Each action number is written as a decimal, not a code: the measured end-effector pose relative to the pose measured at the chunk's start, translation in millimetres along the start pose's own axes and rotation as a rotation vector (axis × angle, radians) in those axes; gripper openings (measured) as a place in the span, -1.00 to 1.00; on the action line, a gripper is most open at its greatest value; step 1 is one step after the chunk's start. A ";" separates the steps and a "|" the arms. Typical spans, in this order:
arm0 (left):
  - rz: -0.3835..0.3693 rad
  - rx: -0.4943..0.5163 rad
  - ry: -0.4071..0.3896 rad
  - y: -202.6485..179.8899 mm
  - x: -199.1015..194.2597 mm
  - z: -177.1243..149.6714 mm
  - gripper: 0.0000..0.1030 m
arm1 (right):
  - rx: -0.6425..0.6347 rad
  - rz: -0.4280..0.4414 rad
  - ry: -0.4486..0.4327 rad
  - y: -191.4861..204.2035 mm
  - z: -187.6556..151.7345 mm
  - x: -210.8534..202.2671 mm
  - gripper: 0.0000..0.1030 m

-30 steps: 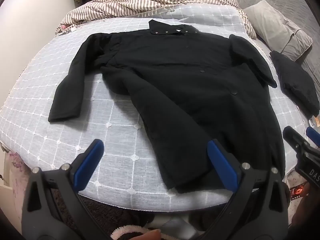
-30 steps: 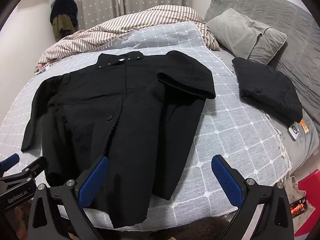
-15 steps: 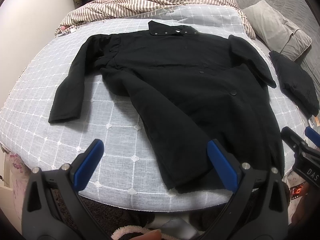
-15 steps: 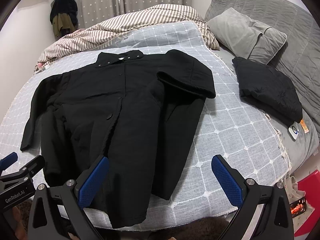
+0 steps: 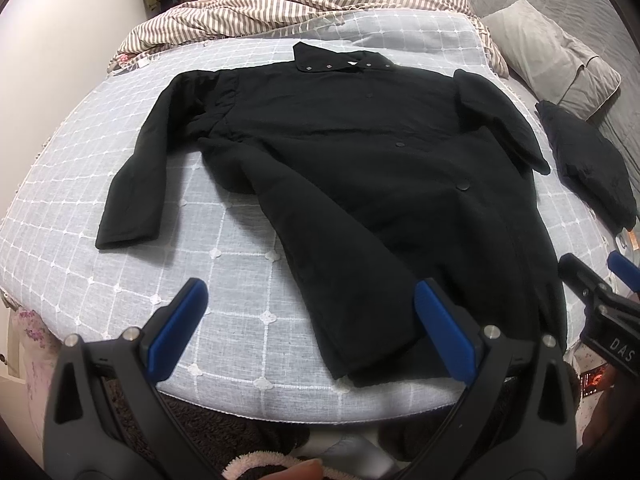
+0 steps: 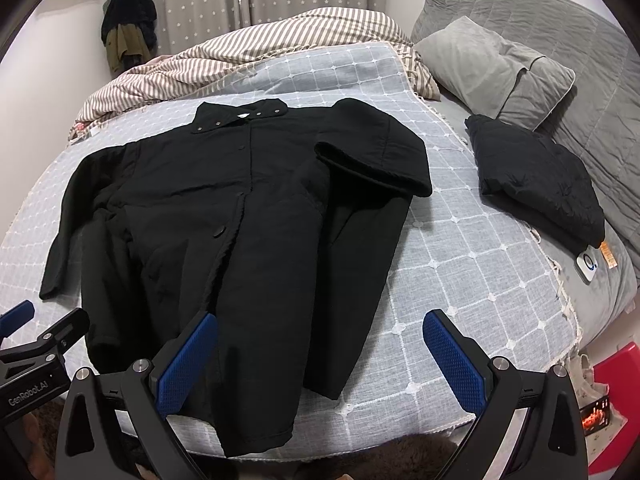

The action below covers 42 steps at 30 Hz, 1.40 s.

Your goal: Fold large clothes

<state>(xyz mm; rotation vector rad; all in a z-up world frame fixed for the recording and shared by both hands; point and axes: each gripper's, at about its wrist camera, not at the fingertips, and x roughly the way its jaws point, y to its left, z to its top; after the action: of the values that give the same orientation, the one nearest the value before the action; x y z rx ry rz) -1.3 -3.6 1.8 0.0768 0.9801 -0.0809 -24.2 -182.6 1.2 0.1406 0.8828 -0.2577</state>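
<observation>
Across the middle of the bed (image 5: pixel 240 312) you've got the black coat (image 5: pixel 360 168) laid flat, collar up at 12 o'clock, hem hanging off the near edge at 6. One sleeve stretches out toward 9 o'clock, the other is already folded over the chest (right side, around 2). Your left hand-held gripper (image 5: pixel 310 320) and right hand-held gripper (image 6: pixel 320 356) both hover near the hem, jaws spread wide, gripping nothing. A folded dark garment (image 6: pixel 536 184) sits at 3 o'clock by the grey pillow (image 6: pixel 492 68).
</observation>
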 end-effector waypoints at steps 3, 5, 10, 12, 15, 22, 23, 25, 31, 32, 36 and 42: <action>0.000 0.000 0.000 -0.2 -0.1 0.1 0.99 | 0.000 0.000 0.000 0.0 0.1 0.0 1.00; 0.001 0.000 -0.001 -0.3 -0.2 0.1 0.99 | -0.001 0.000 0.001 0.3 0.1 -0.1 1.00; 0.000 0.002 0.000 -1.9 -1.0 0.8 0.99 | -0.006 -0.004 0.004 1.3 0.1 0.3 1.00; 0.000 0.005 0.000 -2.8 -1.2 1.2 0.99 | -0.008 -0.004 0.004 1.8 0.5 0.1 1.00; 0.000 0.006 0.000 -3.3 -1.2 1.4 0.99 | -0.007 -0.004 0.006 1.7 0.2 0.1 1.00; -0.001 0.006 0.000 -3.4 -1.3 1.5 0.99 | -0.010 -0.004 0.008 2.2 0.9 -0.1 1.00; -0.001 0.006 0.000 -3.7 -1.2 1.7 0.99 | -0.011 -0.004 0.009 2.7 1.1 0.1 1.00; 0.000 0.006 0.000 -3.4 -1.3 1.4 0.99 | -0.013 -0.005 0.010 3.2 1.4 0.7 1.00; 0.000 0.006 0.000 -3.7 -1.3 1.4 0.99 | -0.017 -0.005 0.012 4.6 0.5 1.7 1.00; 0.000 0.006 0.000 -3.5 -1.3 1.3 0.99 | -0.017 -0.005 0.012 4.7 0.5 1.9 1.00; -0.001 0.006 0.001 -3.3 -0.9 1.0 0.99 | -0.017 -0.005 0.013 5.1 0.3 2.4 1.00; -0.001 0.006 0.001 -3.1 -0.9 1.1 0.99 | -0.020 -0.004 0.016 6.4 -0.4 3.5 1.00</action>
<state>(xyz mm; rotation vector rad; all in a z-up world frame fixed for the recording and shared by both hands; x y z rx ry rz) -1.1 -6.8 3.1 0.0820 0.9807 -0.0843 -20.6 -177.0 -1.7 0.1222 0.9016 -0.2513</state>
